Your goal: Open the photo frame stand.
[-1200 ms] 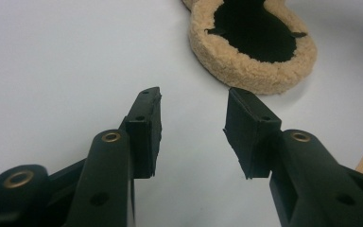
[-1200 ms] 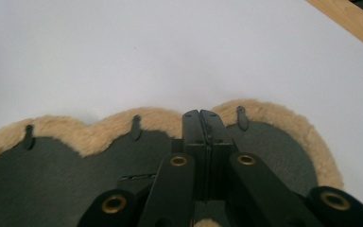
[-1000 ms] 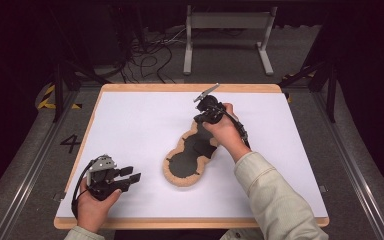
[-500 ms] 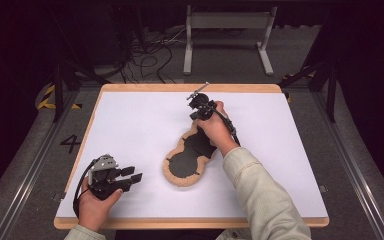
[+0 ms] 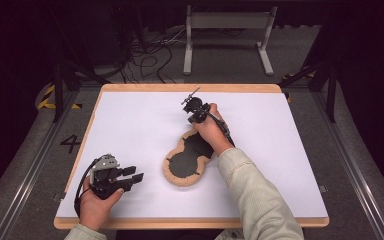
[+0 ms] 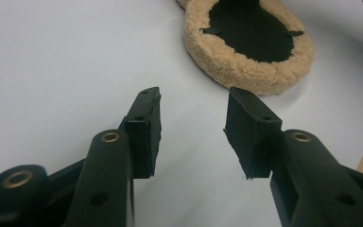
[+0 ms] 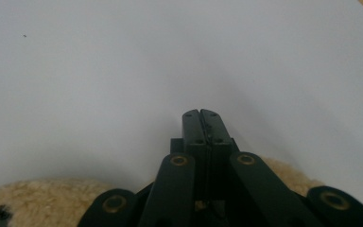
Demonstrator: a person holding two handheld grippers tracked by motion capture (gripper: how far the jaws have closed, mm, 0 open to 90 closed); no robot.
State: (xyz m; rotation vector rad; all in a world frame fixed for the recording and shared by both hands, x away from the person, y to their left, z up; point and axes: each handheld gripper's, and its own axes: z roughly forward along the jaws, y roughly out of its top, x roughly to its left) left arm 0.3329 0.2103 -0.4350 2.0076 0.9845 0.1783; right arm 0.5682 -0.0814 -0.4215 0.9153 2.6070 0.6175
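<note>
Right gripper [image 5: 196, 107] pressed together, pinching nothing, poised over the far end of a fleecy insole [image 5: 187, 159], pointing toward the far edge of the table [image 5: 130, 115]; in the right gripper view, jaws flat against each other above the white top, fleece rim just behind them. Left gripper [image 5: 130, 176] spread with nothing between the pads, near the near left corner, aimed at the insole. Insole lying flat at mid-table, tan rim, dark inner face up, well apart from the left gripper.
</note>
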